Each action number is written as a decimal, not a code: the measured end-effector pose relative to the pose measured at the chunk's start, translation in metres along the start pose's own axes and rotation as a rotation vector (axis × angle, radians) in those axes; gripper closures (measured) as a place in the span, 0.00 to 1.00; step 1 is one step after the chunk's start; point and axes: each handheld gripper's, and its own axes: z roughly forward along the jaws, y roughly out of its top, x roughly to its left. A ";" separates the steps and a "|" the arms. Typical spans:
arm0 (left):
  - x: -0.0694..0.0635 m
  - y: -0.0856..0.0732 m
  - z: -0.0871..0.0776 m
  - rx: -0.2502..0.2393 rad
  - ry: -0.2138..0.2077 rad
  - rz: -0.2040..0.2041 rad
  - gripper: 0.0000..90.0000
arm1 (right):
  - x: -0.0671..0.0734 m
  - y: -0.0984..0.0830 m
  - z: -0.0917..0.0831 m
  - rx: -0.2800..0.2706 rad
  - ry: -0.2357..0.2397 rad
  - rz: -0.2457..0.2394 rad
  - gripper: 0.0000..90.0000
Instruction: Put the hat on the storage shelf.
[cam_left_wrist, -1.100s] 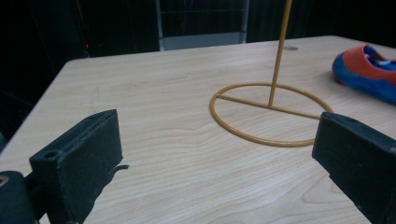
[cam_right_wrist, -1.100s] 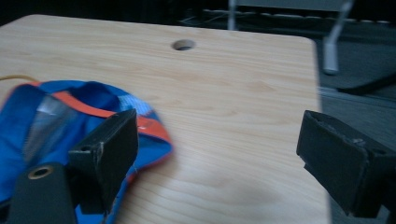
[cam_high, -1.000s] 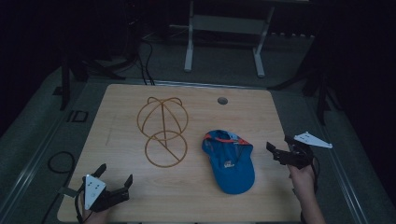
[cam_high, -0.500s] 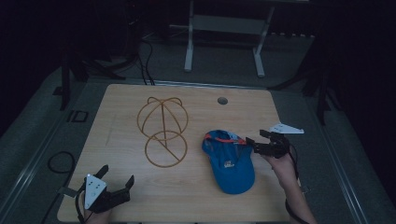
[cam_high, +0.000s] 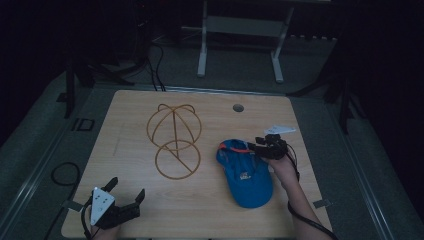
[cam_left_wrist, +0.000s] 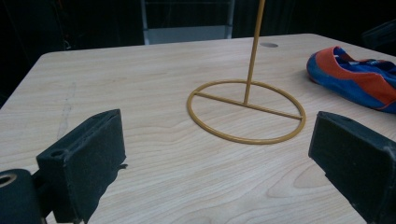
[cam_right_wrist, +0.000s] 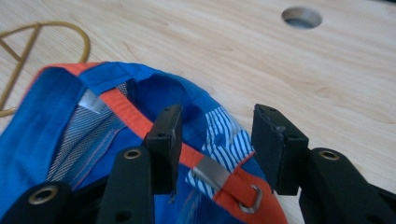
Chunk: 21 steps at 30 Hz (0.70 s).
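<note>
- The blue cap (cam_high: 246, 175) lies upside down near the table's (cam_high: 210, 210) right edge.
- The right hand-held gripper (cam_right_wrist: 215, 140) straddles the cap's rear strap (cam_right_wrist: 224, 179), its jaws just closing, pads not yet pressing.
- The left hand-held gripper (cam_high: 124, 200) rests released at the near left corner.

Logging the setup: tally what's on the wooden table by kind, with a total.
Blue fabric baseball cap with orange strap: 1
Gold wire hat stand with round base: 1
Black two-jaw grippers: 2, left gripper and right gripper
Total: 4
</note>
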 end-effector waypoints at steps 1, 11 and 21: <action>0.000 0.000 0.000 -0.001 -0.001 -0.001 0.04 | 0.000 0.001 0.003 0.006 0.001 -0.001 0.59; -0.001 0.000 0.000 -0.004 -0.005 0.001 0.04 | -0.004 0.000 0.039 0.106 0.008 0.033 0.50; 0.001 0.000 -0.001 -0.008 0.004 -0.003 0.04 | 0.009 -0.008 0.052 0.187 -0.031 -0.077 0.59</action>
